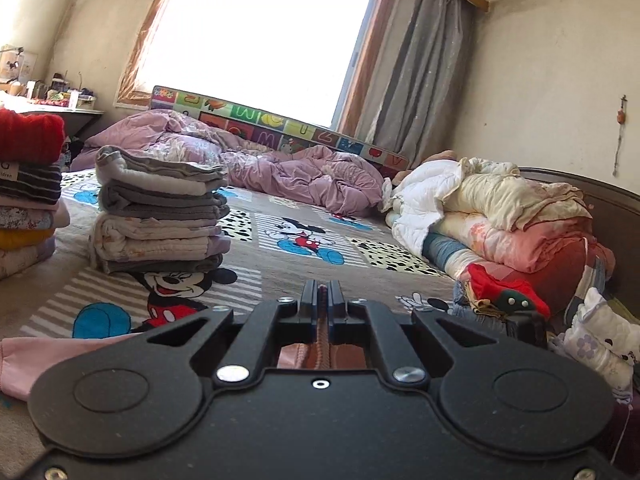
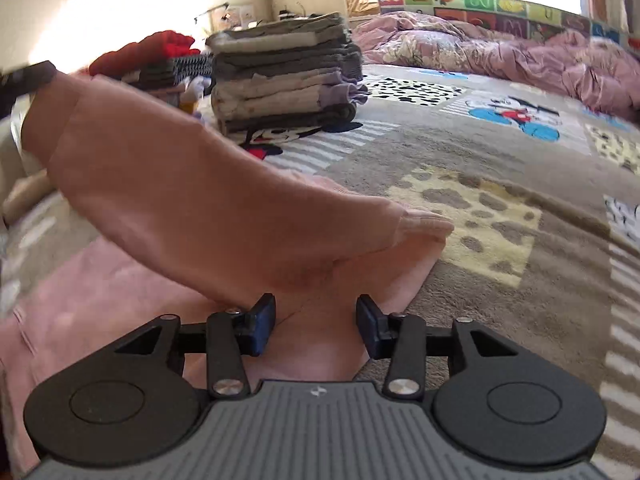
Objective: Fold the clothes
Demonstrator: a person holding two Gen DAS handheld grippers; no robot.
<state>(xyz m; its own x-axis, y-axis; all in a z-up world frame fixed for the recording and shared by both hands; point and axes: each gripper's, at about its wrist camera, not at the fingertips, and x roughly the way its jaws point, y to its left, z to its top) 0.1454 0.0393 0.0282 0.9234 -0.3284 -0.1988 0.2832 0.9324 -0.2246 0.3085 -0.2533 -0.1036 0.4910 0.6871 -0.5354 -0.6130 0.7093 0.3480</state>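
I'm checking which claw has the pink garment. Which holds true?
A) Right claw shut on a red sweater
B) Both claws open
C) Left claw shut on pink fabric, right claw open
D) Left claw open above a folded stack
C: the left claw pinches pink garment fabric between closed fingers, while the right claw stands apart over it.

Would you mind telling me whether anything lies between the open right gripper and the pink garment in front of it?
Nothing visible does. The right gripper stands open directly over the pink garment, with only pink cloth showing between its fingers. The left gripper is shut on a fold of the same cloth. The folded stack sits well beyond, on the blanket.
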